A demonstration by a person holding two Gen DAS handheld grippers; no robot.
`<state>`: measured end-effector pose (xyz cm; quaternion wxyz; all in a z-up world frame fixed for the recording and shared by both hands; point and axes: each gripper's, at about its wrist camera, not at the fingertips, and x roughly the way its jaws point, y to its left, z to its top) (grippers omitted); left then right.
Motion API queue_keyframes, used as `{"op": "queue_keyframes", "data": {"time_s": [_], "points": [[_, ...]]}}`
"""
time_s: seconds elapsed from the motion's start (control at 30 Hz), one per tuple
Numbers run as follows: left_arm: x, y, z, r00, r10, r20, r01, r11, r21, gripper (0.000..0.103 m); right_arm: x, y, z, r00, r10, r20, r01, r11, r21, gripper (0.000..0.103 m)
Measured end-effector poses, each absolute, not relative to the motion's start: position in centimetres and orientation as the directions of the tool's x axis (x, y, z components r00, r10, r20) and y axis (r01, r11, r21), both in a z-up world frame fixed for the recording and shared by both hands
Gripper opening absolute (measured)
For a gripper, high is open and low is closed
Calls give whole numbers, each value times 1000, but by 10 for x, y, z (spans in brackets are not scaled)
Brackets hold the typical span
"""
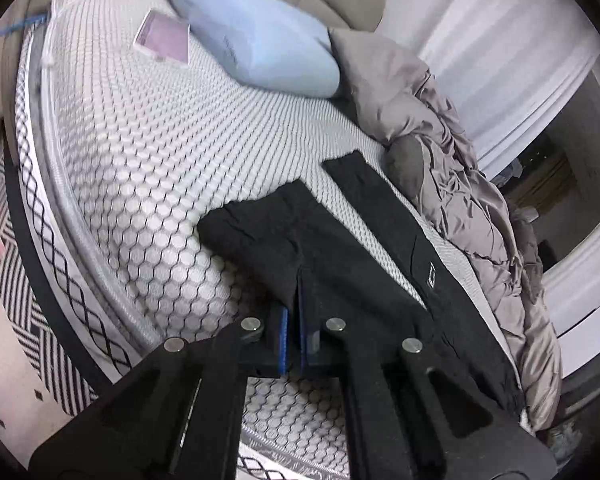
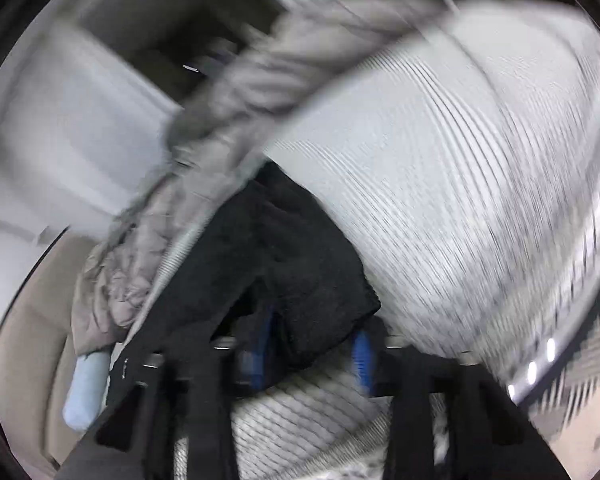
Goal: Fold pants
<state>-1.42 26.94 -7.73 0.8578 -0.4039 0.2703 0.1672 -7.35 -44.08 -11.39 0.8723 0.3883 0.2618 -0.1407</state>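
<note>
Black pants (image 1: 340,240) lie on the white honeycomb mattress (image 1: 160,160), one leg stretching away toward the grey duvet. My left gripper (image 1: 295,316) is shut on the near edge of the pants, its blue pads (image 1: 285,320) pinching the cloth. The right wrist view is blurred. There a bunched part of the pants (image 2: 284,260) sits between the blue pads (image 2: 362,356) of my right gripper (image 2: 314,344). Those jaws stand well apart, and I see no firm press on the cloth.
A light blue pillow (image 1: 252,32) and a lilac booklet (image 1: 164,36) lie at the head of the bed. A crumpled grey duvet (image 1: 460,180) runs along the far side beside the pants. A black-and-white patterned rug (image 1: 20,340) covers the floor on the left.
</note>
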Motion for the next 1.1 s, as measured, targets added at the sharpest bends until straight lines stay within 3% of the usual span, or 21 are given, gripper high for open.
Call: {"op": "queue_keyframes", "data": {"time_s": [0.13, 0.23, 0.3, 0.4, 0.43, 0.47, 0.53, 0.63, 0.67, 0.73, 0.77, 0.8, 0.87, 0.93, 1.0, 1.1], "points": [[-16, 272, -86, 796, 44, -603, -510, 585, -631, 1, -91, -442, -118, 858, 8, -513, 403, 611, 682, 51], [-17, 273, -93, 791, 22, -611, -516, 561, -647, 5, -98, -438, -124, 881, 63, -468, 356, 564, 746, 62], [-15, 275, -97, 792, 0, -610, -512, 544, -665, 21, -99, -433, -130, 883, 105, -458, 338, 536, 773, 62], [-11, 273, -98, 791, -1, -612, -514, 540, -666, 27, -93, -424, -129, 892, 153, -425, 285, 541, 791, 66], [-9, 273, -98, 785, 2, -620, -520, 545, -657, 27, -83, -422, -127, 884, 151, -442, 293, 558, 777, 74], [-6, 271, -98, 781, 1, -624, -523, 548, -653, 27, -74, -421, -126, 874, 151, -462, 305, 570, 763, 74], [-2, 269, -97, 777, 4, -629, -527, 551, -647, 27, -47, -426, -123, 851, 118, -512, 357, 584, 729, 74], [0, 266, -96, 777, 15, -629, -532, 549, -644, 27, -33, -436, -111, 845, 46, -533, 399, 609, 685, 47], [0, 266, -95, 777, 20, -629, -533, 552, -641, 26, -29, -436, -105, 852, 40, -522, 382, 635, 671, 38], [-3, 267, -92, 770, 43, -637, -544, 567, -619, 22, -37, -432, -93, 909, 58, -412, 266, 679, 684, 34], [-3, 267, -91, 769, 48, -638, -545, 570, -615, 22, -47, -432, -88, 924, 60, -379, 230, 703, 673, 34], [-4, 268, -91, 769, 45, -638, -544, 571, -615, 22, -52, -428, -85, 915, 30, -402, 244, 753, 612, 34], [-5, 270, -93, 769, 36, -638, -542, 566, -621, 22, -54, -433, -98, 854, -4, -520, 343, 757, 557, 44], [-8, 273, -94, 773, 24, -634, -535, 561, -632, 22, -65, -450, -128, 816, 58, -575, 411, 641, 648, 45], [-11, 274, -93, 778, 24, -627, -529, 562, -635, 22, -80, -453, -132, 849, 87, -522, 374, 599, 708, 47], [-14, 277, -93, 785, 23, -620, -525, 555, -644, 22, -92, -447, -126, 885, 89, -458, 311, 617, 722, 58]]}}
